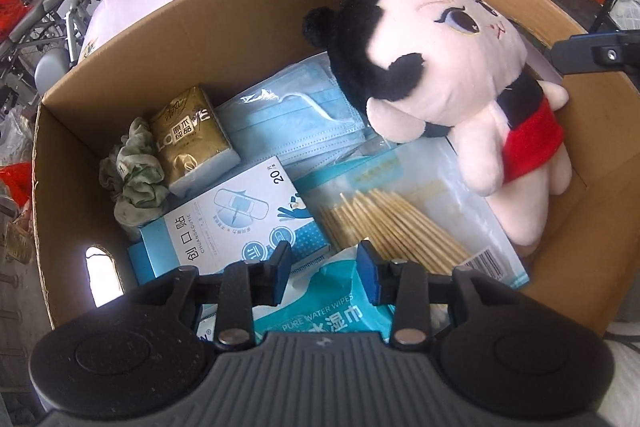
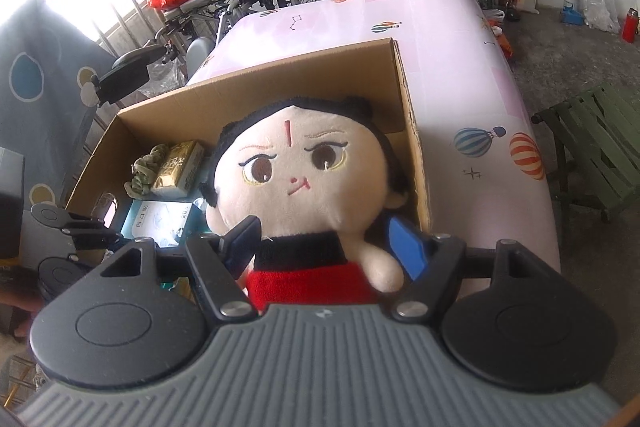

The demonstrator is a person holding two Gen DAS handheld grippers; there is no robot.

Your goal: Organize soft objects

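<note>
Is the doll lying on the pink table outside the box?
No, the doll lies inside the cardboard box, on top of the packets there.

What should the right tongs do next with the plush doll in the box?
Probably lift it straight up. The right tongs straddle the plush doll at its body, and it lies atop the other items inside the cardboard box.

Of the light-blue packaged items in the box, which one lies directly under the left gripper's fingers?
The wet wipes pack, printed "PURE WATER WIPES", lies between the left gripper fingers; the bandage box and mask pack lie farther in.
</note>
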